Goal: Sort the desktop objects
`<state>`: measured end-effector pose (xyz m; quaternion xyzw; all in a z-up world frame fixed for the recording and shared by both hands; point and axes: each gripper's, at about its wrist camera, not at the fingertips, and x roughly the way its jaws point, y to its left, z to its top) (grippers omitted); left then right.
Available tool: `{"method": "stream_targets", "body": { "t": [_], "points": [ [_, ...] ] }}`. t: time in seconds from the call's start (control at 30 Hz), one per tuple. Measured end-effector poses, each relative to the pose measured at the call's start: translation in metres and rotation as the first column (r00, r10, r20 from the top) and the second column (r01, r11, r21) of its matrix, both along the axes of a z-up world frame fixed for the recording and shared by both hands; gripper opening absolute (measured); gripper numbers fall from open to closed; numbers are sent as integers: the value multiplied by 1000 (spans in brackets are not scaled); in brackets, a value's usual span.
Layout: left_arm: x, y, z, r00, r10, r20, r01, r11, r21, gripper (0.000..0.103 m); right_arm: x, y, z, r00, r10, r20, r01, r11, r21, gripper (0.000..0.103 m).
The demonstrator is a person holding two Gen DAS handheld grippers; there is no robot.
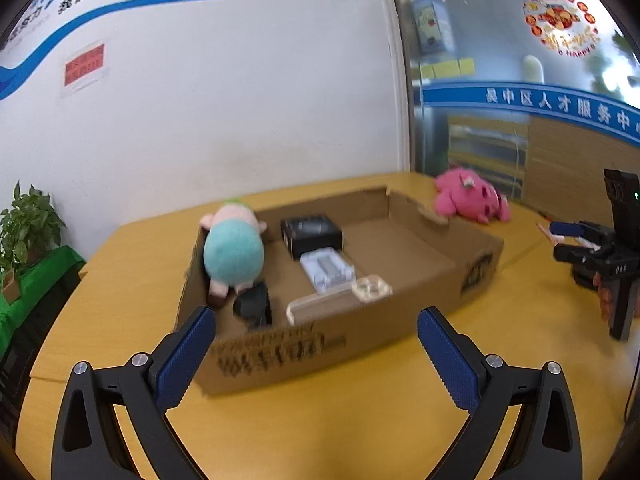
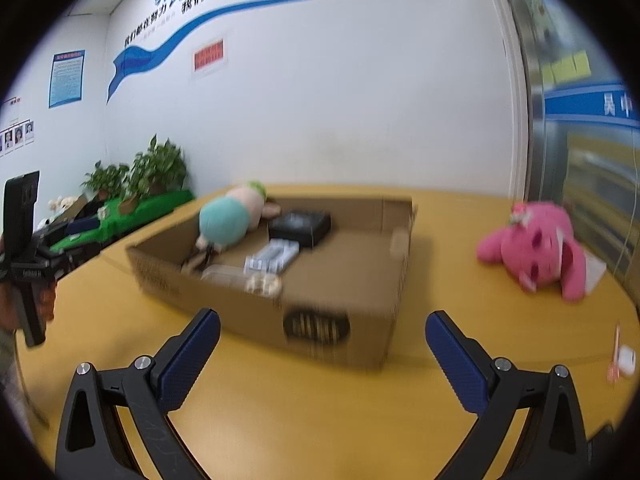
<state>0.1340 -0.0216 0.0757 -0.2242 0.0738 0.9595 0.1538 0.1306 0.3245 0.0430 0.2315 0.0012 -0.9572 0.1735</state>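
Right now we hold both tongs wide and empty above the yellow surface (image 1: pixel 360 420): the left tongs (image 1: pixel 316 356) face the cardboard box (image 1: pixel 400 320), the right tongs (image 2: pixel 322 360) its corner. Inside the box we see a teal plush (image 1: pixel 234 256), a black case (image 1: pixel 312 236), a pale tray (image 1: pixel 328 272) and a clear phone cover (image 1: pixel 340 300). Beyond the box, a pink plush (image 2: pixel 536 248) lies on the surface.
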Motion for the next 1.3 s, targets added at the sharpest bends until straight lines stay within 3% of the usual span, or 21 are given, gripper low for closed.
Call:
{"method": "stream_targets", "body": {
  "t": [0.1, 0.2, 0.37, 0.5, 0.57, 0.87, 1.13, 1.3],
  "points": [
    [1, -16, -30, 996, 11, 93, -3, 997, -76, 102, 14, 4, -30, 994, 20, 104, -27, 997, 74, 103],
    [-7, -32, -68, 976, 33, 216, -8, 993, -116, 102, 15, -3, -53, 981, 56, 187, -87, 983, 163, 103],
    [-14, -56, -108, 943, 30, 332, 10, 993, -117, 102, 4, -20, -83, 950, 137, 281, -205, 952, 227, 102],
    [-30, -73, -115, 913, 22, 408, 9, 997, -75, 102, -10, -14, -95, 898, 241, 369, -324, 929, 182, 103],
    [-39, -74, -121, 893, 12, 451, 19, 998, -64, 102, -16, -10, -101, 885, 237, 402, -336, 921, 197, 103],
    [-78, -68, -119, 892, -27, 452, 70, 994, -79, 103, -51, 10, -101, 873, 262, 411, -375, 900, 221, 103],
    [-87, -69, -120, 891, -62, 450, 108, 991, -77, 103, -60, 7, -98, 832, 373, 411, -490, 841, 229, 103],
    [-88, -68, -120, 891, -62, 450, 108, 991, -77, 103, -58, 7, -98, 829, 379, 411, -496, 838, 228, 103]
  ]
}}
